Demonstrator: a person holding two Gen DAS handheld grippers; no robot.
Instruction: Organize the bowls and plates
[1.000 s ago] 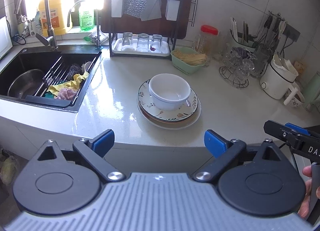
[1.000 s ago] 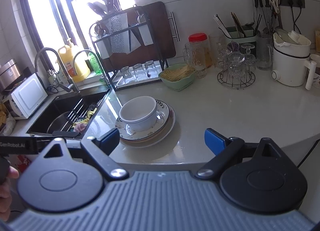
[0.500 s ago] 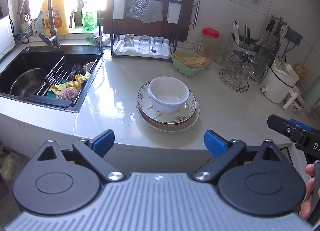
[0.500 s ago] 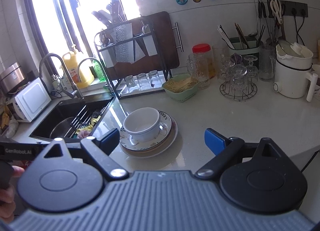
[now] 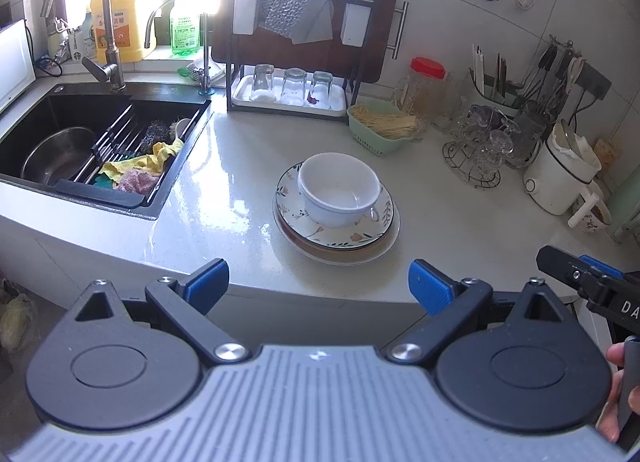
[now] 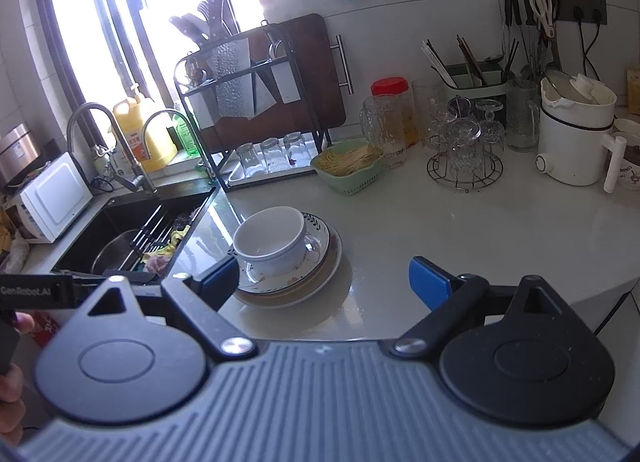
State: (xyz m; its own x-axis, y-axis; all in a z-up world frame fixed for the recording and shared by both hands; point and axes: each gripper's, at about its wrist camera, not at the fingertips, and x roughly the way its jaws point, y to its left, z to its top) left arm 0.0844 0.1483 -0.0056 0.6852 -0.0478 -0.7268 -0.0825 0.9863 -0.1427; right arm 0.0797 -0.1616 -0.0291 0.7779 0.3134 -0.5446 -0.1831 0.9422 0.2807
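Note:
A white bowl point(image 5: 339, 189) stands upright on a flowered plate point(image 5: 372, 227), which rests on a larger plate point(image 5: 340, 258) on the white counter point(image 5: 224, 197). The stack also shows in the right wrist view, with the bowl point(image 6: 272, 240) on the plates point(image 6: 320, 266). My left gripper point(image 5: 318, 282) is open and empty, held back from the counter's front edge, in front of the stack. My right gripper point(image 6: 324, 278) is open and empty, just to the right of and before the stack. Its tip shows at the right of the left wrist view point(image 5: 576, 272).
A black sink point(image 5: 52, 129) with a steel pot and cloths lies left. A dish rack point(image 5: 296, 73) with upturned glasses stands behind. A green basket point(image 5: 380, 125), a glass stand point(image 5: 480, 153), a red-lidded jar point(image 5: 424, 81) and a white kettle point(image 5: 560, 177) line the back right.
Both grippers have pulled back and risen a little from the counter, so the stack looks slightly farther away. The jaws stay open. The dishes have not moved.

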